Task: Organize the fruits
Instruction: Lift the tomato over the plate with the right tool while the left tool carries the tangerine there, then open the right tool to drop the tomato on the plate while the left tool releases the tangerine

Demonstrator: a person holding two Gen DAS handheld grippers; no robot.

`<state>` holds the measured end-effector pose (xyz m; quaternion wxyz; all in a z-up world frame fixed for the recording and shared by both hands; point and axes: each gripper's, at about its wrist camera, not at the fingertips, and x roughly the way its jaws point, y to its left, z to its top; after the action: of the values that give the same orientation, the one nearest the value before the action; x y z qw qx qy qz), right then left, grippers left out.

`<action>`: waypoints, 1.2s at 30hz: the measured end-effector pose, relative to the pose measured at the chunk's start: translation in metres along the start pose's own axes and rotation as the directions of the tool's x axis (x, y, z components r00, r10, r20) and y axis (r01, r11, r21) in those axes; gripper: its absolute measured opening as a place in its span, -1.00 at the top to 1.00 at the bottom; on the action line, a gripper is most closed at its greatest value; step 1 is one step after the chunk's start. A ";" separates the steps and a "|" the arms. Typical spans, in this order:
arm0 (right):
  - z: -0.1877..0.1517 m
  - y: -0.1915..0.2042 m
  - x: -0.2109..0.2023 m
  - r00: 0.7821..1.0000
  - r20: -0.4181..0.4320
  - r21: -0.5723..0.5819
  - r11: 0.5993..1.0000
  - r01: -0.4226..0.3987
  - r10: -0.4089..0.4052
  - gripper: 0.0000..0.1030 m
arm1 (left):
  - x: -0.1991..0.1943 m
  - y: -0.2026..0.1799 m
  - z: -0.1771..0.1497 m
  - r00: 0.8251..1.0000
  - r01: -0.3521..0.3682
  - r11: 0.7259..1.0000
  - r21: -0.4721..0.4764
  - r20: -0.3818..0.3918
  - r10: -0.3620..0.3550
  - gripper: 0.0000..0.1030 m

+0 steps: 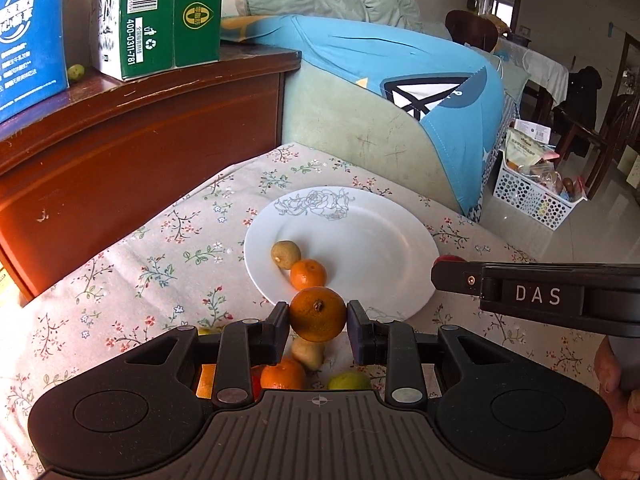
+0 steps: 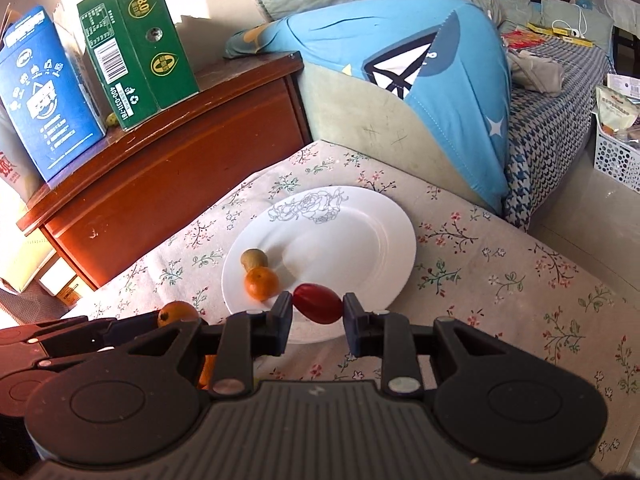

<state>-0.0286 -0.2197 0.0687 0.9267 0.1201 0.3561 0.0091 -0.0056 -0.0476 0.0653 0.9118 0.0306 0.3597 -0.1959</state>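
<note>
Our left gripper (image 1: 318, 314) clamps an orange mandarin (image 1: 317, 313); right gripper (image 2: 317, 309) pinches a red fruit (image 2: 318, 303) over the white plate (image 2: 360, 236).

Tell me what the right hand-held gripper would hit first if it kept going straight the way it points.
Probably the white plate. The right hand-held gripper, shut on a red oval fruit, points down over the plate's near rim, right of the small orange. Depth is uncertain.

"DAS" on right gripper (image 1: 448, 276); "400-0311-781" on green carton (image 1: 160, 16)
</note>
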 end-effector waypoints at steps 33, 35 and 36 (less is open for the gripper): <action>0.023 -0.045 0.083 0.996 -0.088 0.108 0.994 -0.022 0.031 0.40 | 0.090 -0.017 0.017 0.995 0.064 0.997 0.044 -0.078 -0.060 0.45; 0.026 -0.045 0.084 0.996 -0.080 0.111 0.994 -0.022 0.031 0.40 | 0.089 -0.019 0.019 0.996 0.057 0.997 0.055 -0.065 -0.053 0.42; 0.027 -0.046 0.083 0.997 -0.076 0.112 0.993 -0.019 0.028 0.40 | 0.089 -0.020 0.020 0.996 0.057 0.997 0.056 -0.064 -0.054 0.42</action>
<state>0.0480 -0.2611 0.0227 0.9039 0.1754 0.3902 0.0049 0.0590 -0.0994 0.0228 0.8929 0.0533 0.3830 -0.2305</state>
